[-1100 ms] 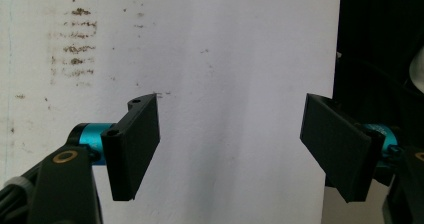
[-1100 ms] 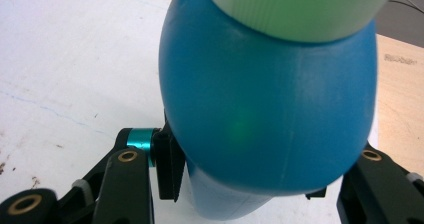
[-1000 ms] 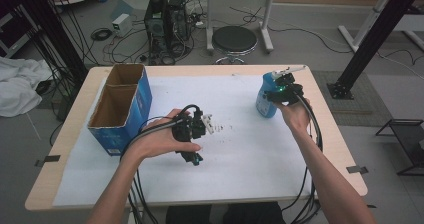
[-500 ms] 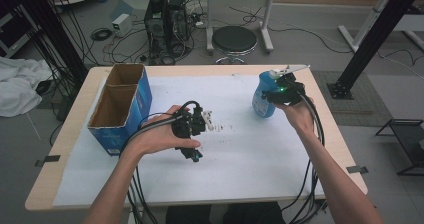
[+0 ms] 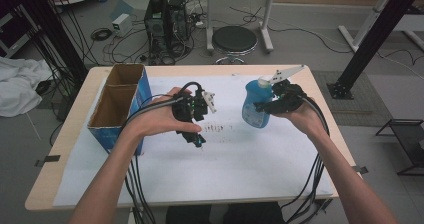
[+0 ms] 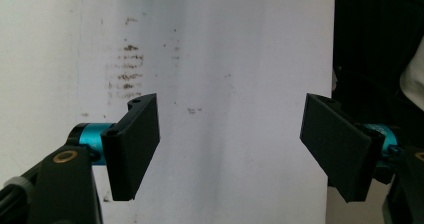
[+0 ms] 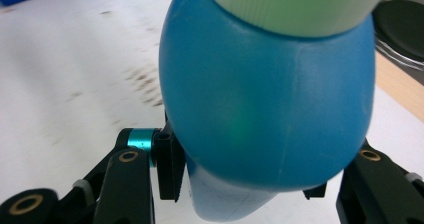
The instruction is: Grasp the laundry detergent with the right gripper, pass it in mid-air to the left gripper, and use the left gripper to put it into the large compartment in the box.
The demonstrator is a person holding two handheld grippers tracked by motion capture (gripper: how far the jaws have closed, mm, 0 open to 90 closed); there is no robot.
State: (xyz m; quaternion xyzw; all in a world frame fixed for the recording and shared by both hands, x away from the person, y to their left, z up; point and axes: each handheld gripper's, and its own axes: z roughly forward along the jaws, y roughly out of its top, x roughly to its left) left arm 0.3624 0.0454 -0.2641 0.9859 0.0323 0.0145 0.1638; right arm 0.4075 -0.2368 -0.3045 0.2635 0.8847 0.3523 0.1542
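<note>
A blue squeeze bottle [image 5: 254,106] with a pale cap hangs above the right part of the white paper, tilted, and my right gripper [image 5: 266,105] is shut on its body from the right. In the right gripper view the bottle [image 7: 270,99] bulges between the two black pads [image 7: 170,164], cap end at the top. My left gripper [image 5: 197,139] hovers over the middle of the paper and points down at it. Its jaws stand wide apart around bare paper [image 6: 230,149]. Brown smudges [image 5: 216,129] mark the paper just right of it; they are in the left gripper view too [image 6: 127,69].
A blue-sided open cardboard box [image 5: 117,106] stands at the table's left edge. The white paper sheet [image 5: 240,169] covers most of the wooden tabletop [image 5: 65,184]. Cables trail from both grippers off the front edge. A stool and computer gear stand on the floor behind the table.
Both hands have risen. The right hand has carried the bottle up and a little left toward the middle. The left gripper's jaws have stayed apart.
</note>
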